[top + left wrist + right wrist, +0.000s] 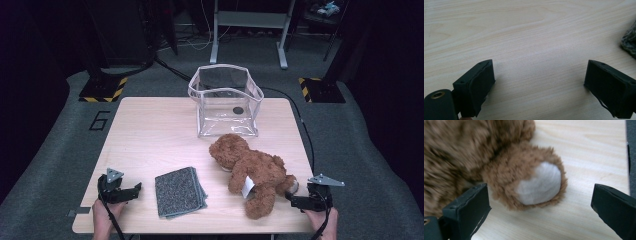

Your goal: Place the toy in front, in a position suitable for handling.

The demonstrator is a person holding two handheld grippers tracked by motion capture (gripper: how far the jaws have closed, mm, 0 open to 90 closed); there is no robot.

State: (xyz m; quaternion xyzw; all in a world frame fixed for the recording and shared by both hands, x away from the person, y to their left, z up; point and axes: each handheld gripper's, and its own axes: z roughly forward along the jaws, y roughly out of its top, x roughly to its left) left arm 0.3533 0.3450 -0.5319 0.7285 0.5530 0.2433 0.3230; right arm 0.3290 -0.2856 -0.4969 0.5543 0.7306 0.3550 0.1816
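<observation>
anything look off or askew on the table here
The clear bag stands open, its rim sagging and bent out of square. The teddy bear lies flopped on its side, a white tag sticking out. The folded grey cloth sits slightly skewed. Nothing spilled or damaged.

The teddy bear (252,172) lies on the table (150,130); left of the bear the folded cloth (180,191), behind the bear the clear bag (226,101).
</observation>
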